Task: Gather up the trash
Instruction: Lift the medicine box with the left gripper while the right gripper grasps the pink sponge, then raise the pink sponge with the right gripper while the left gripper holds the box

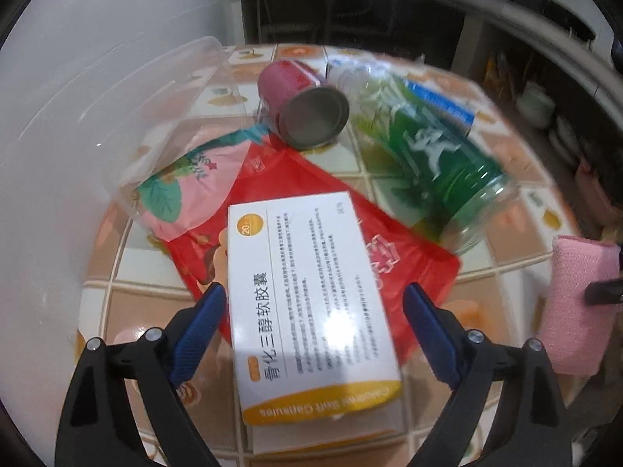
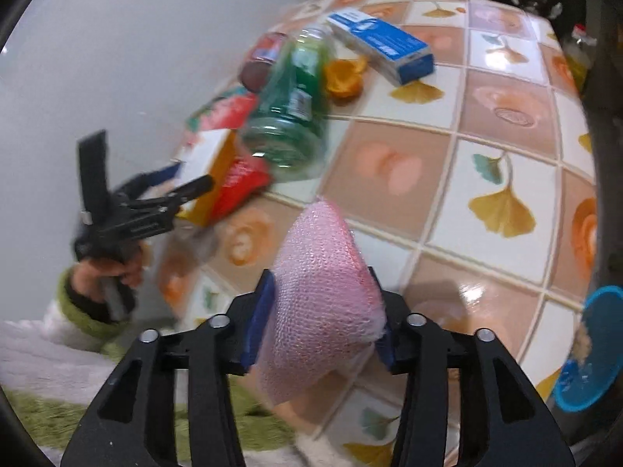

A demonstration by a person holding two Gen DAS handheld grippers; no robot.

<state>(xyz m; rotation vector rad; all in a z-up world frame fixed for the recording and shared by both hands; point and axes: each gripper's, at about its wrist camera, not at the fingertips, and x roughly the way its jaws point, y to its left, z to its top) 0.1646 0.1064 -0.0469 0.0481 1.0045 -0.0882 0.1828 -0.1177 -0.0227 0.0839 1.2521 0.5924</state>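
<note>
The left gripper (image 1: 315,299) is spread wide around a white medicine box (image 1: 307,299), its fingers not clearly touching it. The box lies on a red pouch (image 1: 409,249) on the tiled table (image 2: 486,148). Beyond lie a red can (image 1: 300,105) and a green bottle (image 1: 432,144). The right gripper (image 2: 321,315) clamps a pink foam wrap (image 2: 323,303) above the table's near edge.

The white-and-yellow medicine box (image 1: 307,295) carries large Chinese characters along its length, reading approximately "骨化三醇软胶囊". A yellow disc at one corner shows the number "20". The yellow end face bears inverted Latin text ending in "Soft Capsules"; the first word is blurred. The fine-print paragraphs are too small to read. The green bottle (image 1: 432,144) label shows white Chinese characters, illegible through blur.
</note>
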